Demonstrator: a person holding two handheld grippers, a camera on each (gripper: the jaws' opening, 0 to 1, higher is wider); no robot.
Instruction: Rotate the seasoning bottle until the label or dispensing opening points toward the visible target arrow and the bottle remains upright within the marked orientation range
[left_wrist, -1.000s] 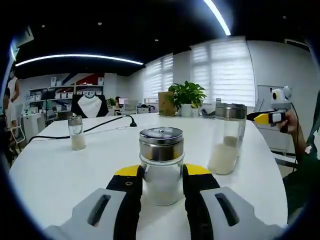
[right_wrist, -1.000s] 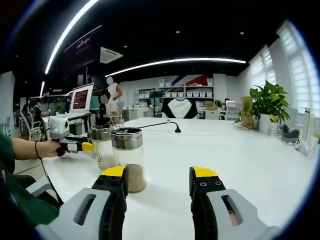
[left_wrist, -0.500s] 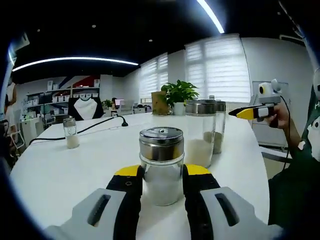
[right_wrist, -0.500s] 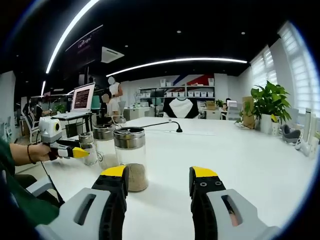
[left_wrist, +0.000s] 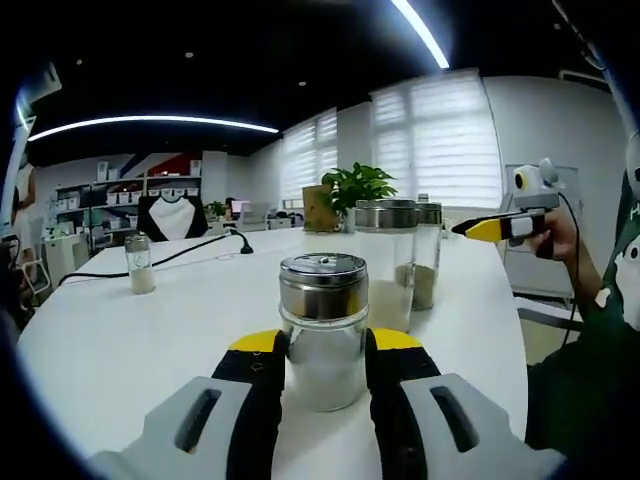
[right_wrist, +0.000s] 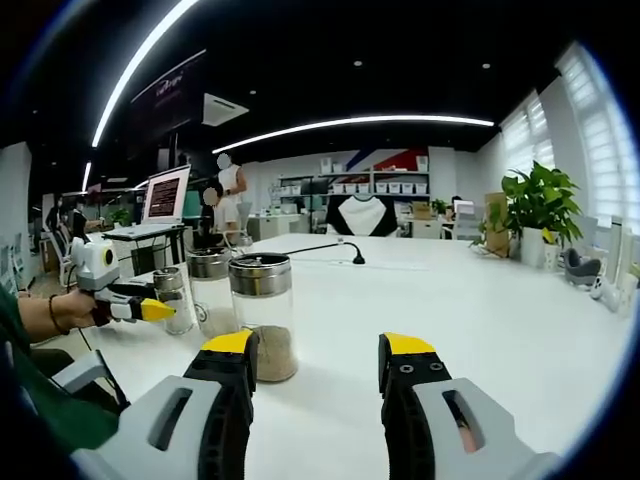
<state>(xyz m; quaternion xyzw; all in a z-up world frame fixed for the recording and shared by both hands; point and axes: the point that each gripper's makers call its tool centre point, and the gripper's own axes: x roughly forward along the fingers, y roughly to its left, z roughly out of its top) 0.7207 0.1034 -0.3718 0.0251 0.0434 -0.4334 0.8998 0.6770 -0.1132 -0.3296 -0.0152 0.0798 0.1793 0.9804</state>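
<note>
Two views look across the same white table (left_wrist: 120, 340), a broad pale top in an open office with a dark ceiling, long light strips and blinds over bright windows. A black cable (left_wrist: 190, 255) runs over the far part of the table, and a green potted plant (left_wrist: 358, 188) stands at the far edge near the windows. Shelving with boxes lines the back wall. In the right gripper view a laptop (right_wrist: 165, 198) sits open on a desk to the left, with a person standing behind it.

The seasoning bottle (left_wrist: 323, 330) is a clear glass jar with a shiny metal shaker lid; it stands upright on the table and holds a pale filling. Its label or opening direction is too hard to read here. The left gripper (left_wrist: 322, 350) has its yellow-tipped black jaws closed in against both sides of this jar, holding it low on the glass.

Behind it stand two taller jars (left_wrist: 395, 265) close together, one with white grains and one with brownish powder, and a small shaker (left_wrist: 140, 265) sits well apart on the left.

The right gripper (right_wrist: 320, 365) has its jaws spread wide with nothing between them; the brown-powder jar (right_wrist: 263, 318) stands just beyond its left jaw, apparently untouched.
</note>
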